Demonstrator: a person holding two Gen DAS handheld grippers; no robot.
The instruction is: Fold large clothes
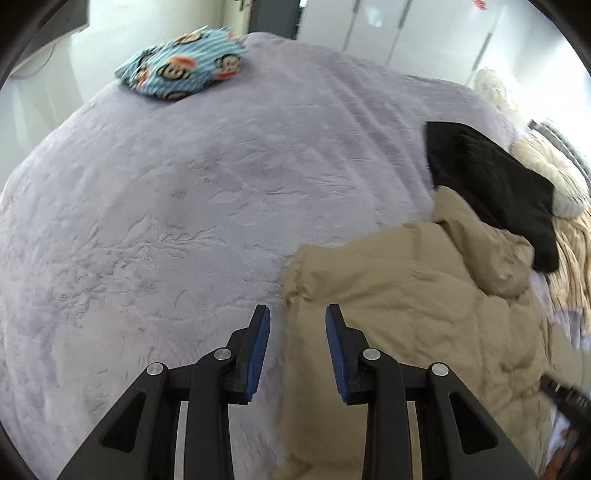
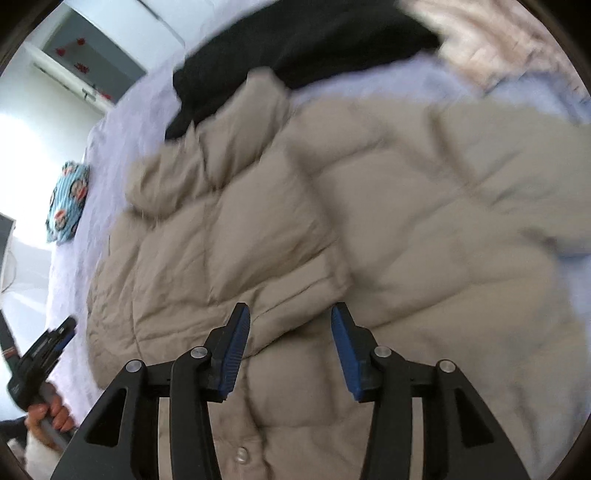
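Bed with lavender plush cover [image 1: 177, 206] carries everything. Beige quilted puffer jacket [image 2: 295, 229] lies spread on the cover, snap button visible near its lower edge in the right wrist view; picture blurred there.

Left claw [image 1: 296, 314]: blue-padded fingers apart, nothing between them. It hangs over the jacket's left edge, where beige fabric meets bare cover. From this view the jacket fills 3 to 6 o'clock.

Right claw [image 2: 290, 314]: fingers apart, nothing clamped, jacket surface beneath them. No contact with the fabric can be told.

Surroundings: black folded garment [image 1: 495, 184] at 2 o'clock in the left view, touching the jacket's collar end. Cream fluffy fabric [image 1: 554, 173] and striped beige fabric [image 1: 572, 266] just beyond it, at the bed's right side. Blue striped cloth with monkey faces [image 1: 181, 70] at 11 o'clock, well apart from the jacket. White cupboard doors [image 1: 406, 26] behind the bed.

A person's hand [image 2: 51, 413] grips the left tool's handle, seen at 8 o'clock in the right view.
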